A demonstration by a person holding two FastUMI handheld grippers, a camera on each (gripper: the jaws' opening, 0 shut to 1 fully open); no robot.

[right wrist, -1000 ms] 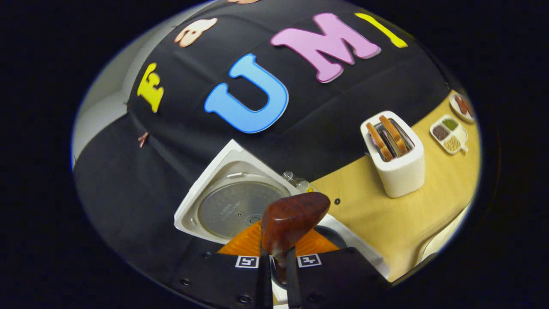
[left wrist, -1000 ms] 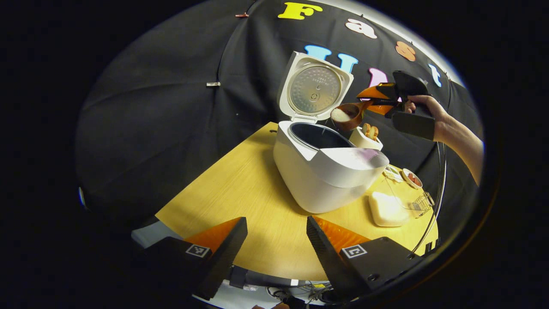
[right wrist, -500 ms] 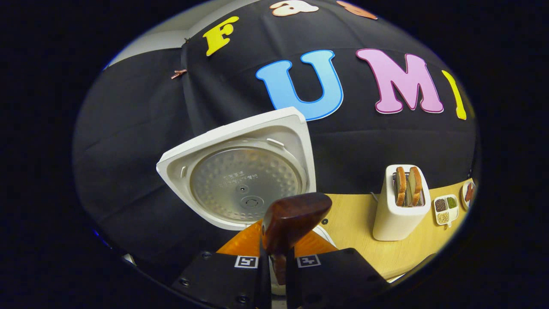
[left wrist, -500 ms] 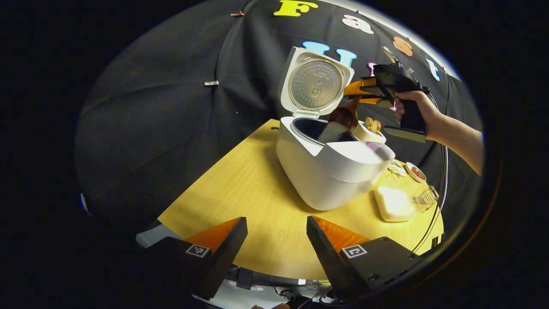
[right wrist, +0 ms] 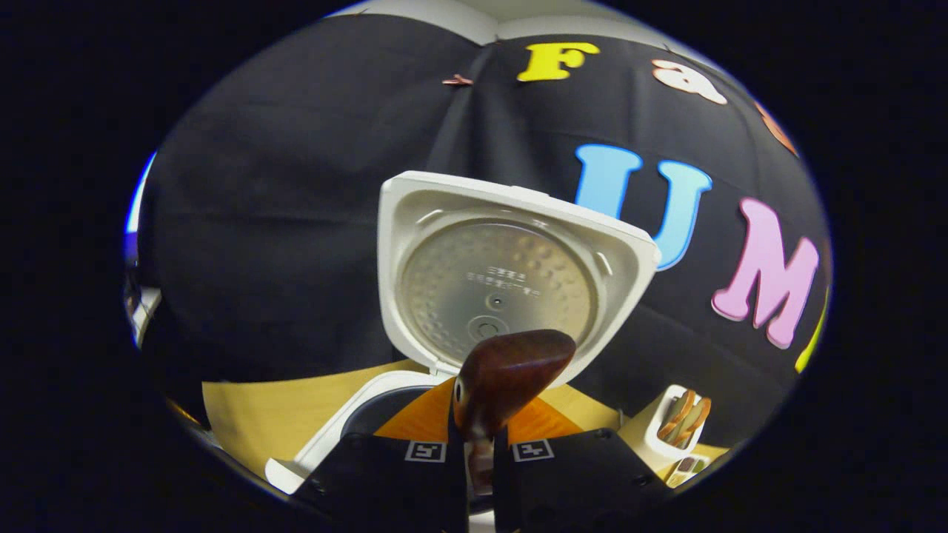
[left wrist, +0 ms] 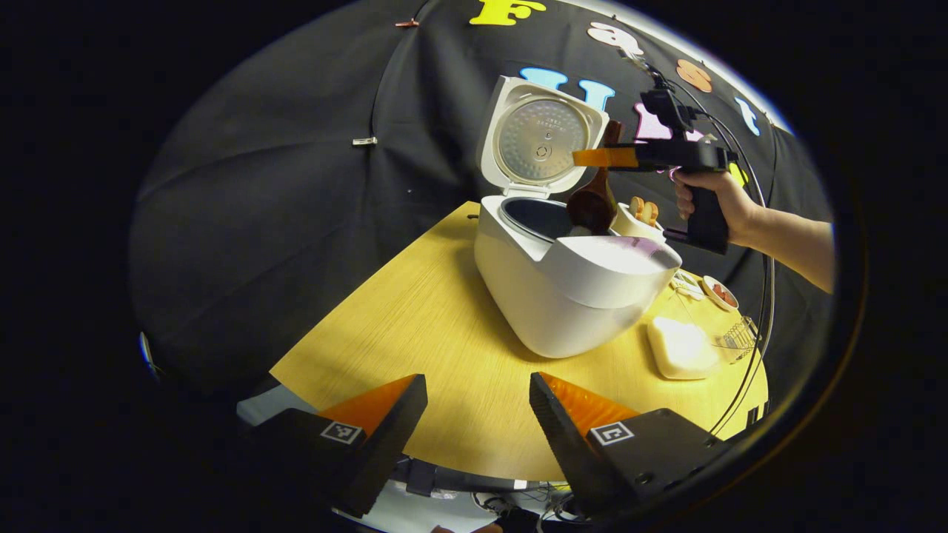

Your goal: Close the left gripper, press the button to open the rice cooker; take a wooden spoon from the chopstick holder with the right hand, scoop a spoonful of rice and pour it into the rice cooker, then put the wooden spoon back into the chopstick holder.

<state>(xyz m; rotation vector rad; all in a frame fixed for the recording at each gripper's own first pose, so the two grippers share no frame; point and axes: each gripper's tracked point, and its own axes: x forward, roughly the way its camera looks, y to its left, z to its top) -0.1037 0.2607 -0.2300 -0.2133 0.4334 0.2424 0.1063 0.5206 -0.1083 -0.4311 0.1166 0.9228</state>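
The white rice cooker (left wrist: pixel 574 296) stands on the yellow table with its lid (left wrist: pixel 539 139) swung up. Above its dark pot the right gripper (left wrist: pixel 603 157), held by a hand (left wrist: pixel 711 196), is shut on the wooden spoon (left wrist: pixel 594 201), whose bowl hangs downward at the pot's rim. In the right gripper view, the right gripper (right wrist: pixel 476 451) clamps the spoon handle (right wrist: pixel 503 374) before the lid (right wrist: pixel 503 277). My left gripper (left wrist: pixel 478 403) stands open over the table's near edge, holding nothing.
A white toaster with bread slices (left wrist: pixel 638 218) stands behind the cooker; it also appears as the toaster (right wrist: pixel 670 433). A white box (left wrist: pixel 680 348), a wire rack (left wrist: pixel 733 340) and a small dish (left wrist: pixel 720 292) lie right of the cooker. A cable (left wrist: pixel 755 318) hangs from the right gripper.
The right gripper rolled level and tipped the spoon from upright with rice to bowl-down over the pot; rice poured out. The left gripper stayed open and nearly still.
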